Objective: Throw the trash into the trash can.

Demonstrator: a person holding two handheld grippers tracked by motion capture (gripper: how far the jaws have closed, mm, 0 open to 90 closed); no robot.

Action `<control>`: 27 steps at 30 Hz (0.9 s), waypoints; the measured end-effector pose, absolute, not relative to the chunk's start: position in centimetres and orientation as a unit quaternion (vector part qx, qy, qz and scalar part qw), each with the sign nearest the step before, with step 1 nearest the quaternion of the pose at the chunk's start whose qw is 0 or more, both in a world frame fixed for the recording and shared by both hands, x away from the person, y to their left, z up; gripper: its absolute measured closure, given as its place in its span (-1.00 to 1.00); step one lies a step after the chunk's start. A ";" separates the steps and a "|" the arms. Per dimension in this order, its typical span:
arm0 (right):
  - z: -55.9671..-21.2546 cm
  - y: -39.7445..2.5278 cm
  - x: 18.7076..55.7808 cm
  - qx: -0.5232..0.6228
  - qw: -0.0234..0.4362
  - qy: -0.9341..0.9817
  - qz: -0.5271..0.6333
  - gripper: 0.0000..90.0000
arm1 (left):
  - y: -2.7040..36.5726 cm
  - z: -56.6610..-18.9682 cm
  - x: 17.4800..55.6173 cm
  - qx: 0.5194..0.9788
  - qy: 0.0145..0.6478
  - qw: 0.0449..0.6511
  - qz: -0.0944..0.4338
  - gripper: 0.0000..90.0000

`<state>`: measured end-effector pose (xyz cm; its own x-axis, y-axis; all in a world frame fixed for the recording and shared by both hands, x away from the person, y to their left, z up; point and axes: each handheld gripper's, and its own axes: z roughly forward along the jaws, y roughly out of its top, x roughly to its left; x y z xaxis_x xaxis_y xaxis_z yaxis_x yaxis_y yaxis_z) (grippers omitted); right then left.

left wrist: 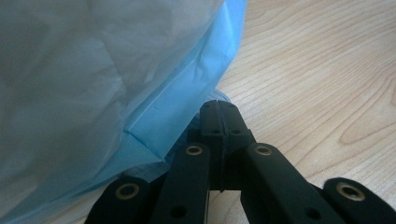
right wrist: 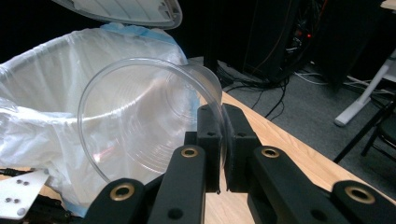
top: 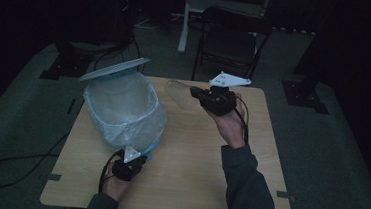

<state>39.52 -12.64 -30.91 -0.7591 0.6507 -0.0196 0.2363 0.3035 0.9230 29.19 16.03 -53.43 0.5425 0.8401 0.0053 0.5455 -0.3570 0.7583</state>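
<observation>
One clear plastic cup is pinched by its rim between the jaws of the right gripper, held on its side above the wooden table, just beside the open bin with its white liner and raised lid. The left gripper sits at the bin's near base, its jaws pressed together on the edge of the blue liner.
</observation>
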 end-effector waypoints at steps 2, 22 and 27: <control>-30.8 -12.3 39.5 0.280 0.200 0.783 0.518 0.92 | 16.0 -53.4 29.2 0.798 0.434 0.366 0.202 1.00; -29.4 -10.5 39.5 0.259 0.202 0.786 0.525 0.93 | 16.0 -53.4 29.2 0.797 0.437 0.366 0.200 1.00; -29.2 -10.1 39.6 0.255 0.201 0.785 0.527 0.92 | 16.0 -53.5 29.2 0.796 0.438 0.368 0.199 1.00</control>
